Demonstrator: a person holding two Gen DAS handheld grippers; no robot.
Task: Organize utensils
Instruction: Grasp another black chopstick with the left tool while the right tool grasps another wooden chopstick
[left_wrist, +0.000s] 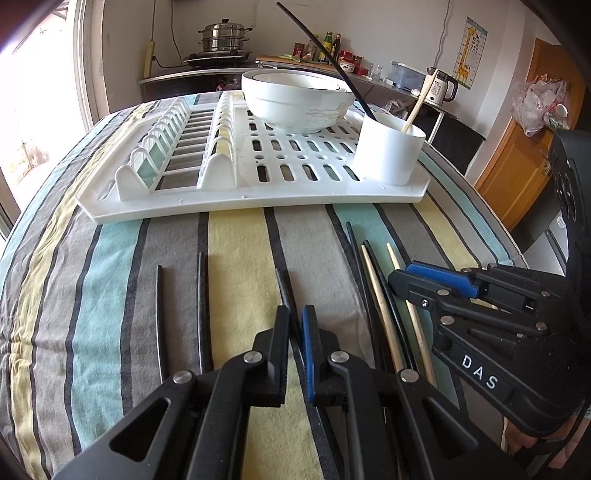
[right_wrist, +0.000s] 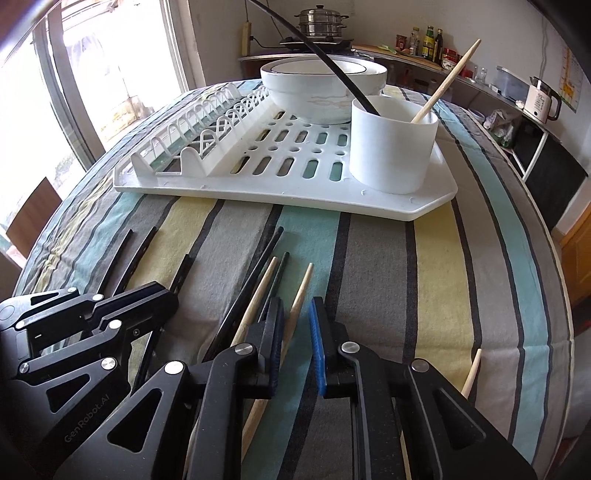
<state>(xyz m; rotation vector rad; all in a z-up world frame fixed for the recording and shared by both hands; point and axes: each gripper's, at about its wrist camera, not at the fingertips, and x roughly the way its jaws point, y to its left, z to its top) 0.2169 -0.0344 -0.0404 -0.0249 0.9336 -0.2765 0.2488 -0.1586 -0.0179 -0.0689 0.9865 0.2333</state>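
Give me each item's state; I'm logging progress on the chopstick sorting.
Left tool: nearly closed around a black chopstick lying on the cloth.
Right tool: open, a wooden chopstick between its fingers.
White cup: upright on the rack, holding one black and one wooden chopstick.
Bowls: stacked, upright.
Drying rack: plate slots unfilled.

black chopsticks and wooden chopsticks lying loose ahead of the fingers, one of each upright in white cup.
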